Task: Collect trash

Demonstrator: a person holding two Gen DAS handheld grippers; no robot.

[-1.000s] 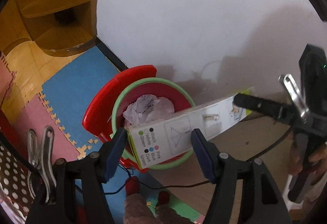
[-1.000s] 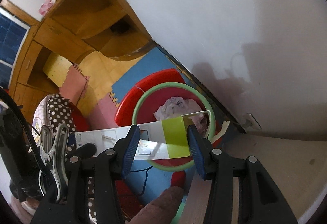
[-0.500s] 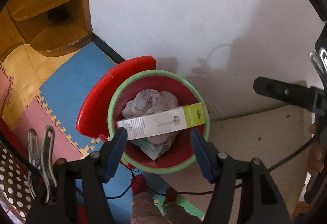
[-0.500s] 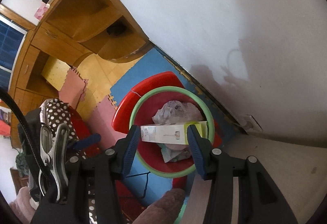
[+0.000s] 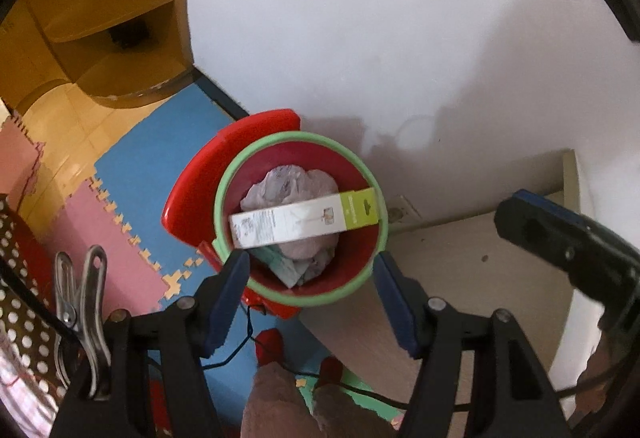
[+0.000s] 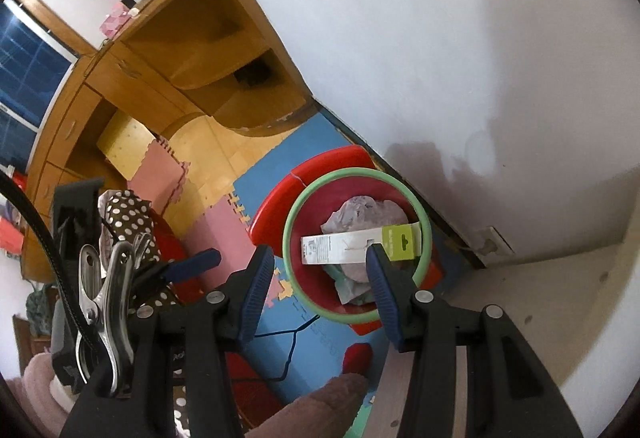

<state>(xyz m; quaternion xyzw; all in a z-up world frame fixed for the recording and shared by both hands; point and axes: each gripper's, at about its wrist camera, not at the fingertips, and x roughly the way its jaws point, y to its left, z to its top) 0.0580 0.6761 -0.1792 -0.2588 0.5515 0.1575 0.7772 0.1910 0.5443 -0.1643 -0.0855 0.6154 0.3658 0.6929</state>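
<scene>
A red bin (image 5: 300, 222) with a green rim stands on the floor against the white wall (image 5: 380, 18), at the centre of the left wrist view and right of centre in the right wrist view. Inside it a long white box (image 5: 304, 218) with a lime-green end lies across crumpled paper (image 5: 292, 182), its green end toward the right rim. The left gripper (image 5: 312, 290) hangs over the bin at the bottom of its frame, fingers (image 5: 228, 294) spread apart with nothing between them. The right gripper (image 6: 320, 290) likewise points down at the bin, fingers (image 6: 256, 290) parted and empty; it also shows at the right edge of the left wrist view. A pale desk (image 5: 480, 258) fills the lower right beside the bin. Blue and pink foam mats (image 5: 132, 166) cover the floor to the left, and a wooden shelf unit (image 6: 180, 70) stands in the upper left.
</scene>
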